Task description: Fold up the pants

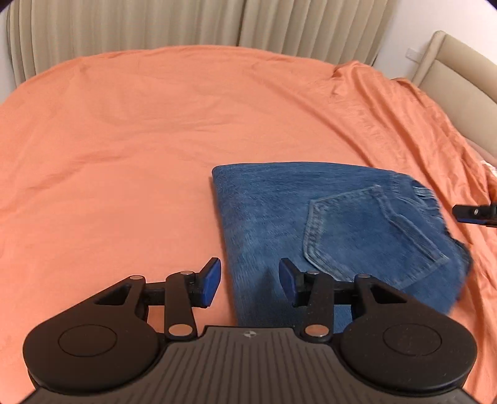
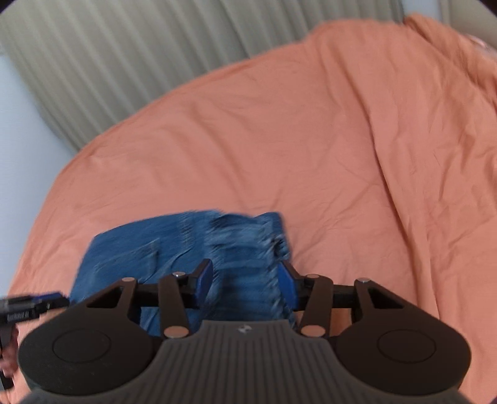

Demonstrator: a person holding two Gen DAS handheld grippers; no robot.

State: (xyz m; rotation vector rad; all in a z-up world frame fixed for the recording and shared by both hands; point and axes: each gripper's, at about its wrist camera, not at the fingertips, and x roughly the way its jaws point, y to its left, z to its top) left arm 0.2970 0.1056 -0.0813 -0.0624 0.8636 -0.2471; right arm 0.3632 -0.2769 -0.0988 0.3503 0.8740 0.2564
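Observation:
Blue denim pants (image 1: 326,227) lie folded into a compact rectangle on the orange bed sheet (image 1: 124,140), a back pocket facing up and a frayed hem at the right. My left gripper (image 1: 250,281) is open and empty, hovering over the pants' near left edge. My right gripper (image 2: 245,282) is open and empty above the pants (image 2: 186,248), near their frayed right end; this view is motion-blurred. The right gripper also shows at the far right of the left wrist view (image 1: 475,213).
The orange sheet (image 2: 310,140) covers the whole bed, wrinkled toward the right. Beige curtains (image 1: 155,28) hang behind the bed. A beige padded headboard (image 1: 456,74) stands at the right. The left gripper's side shows at the left edge of the right wrist view (image 2: 34,306).

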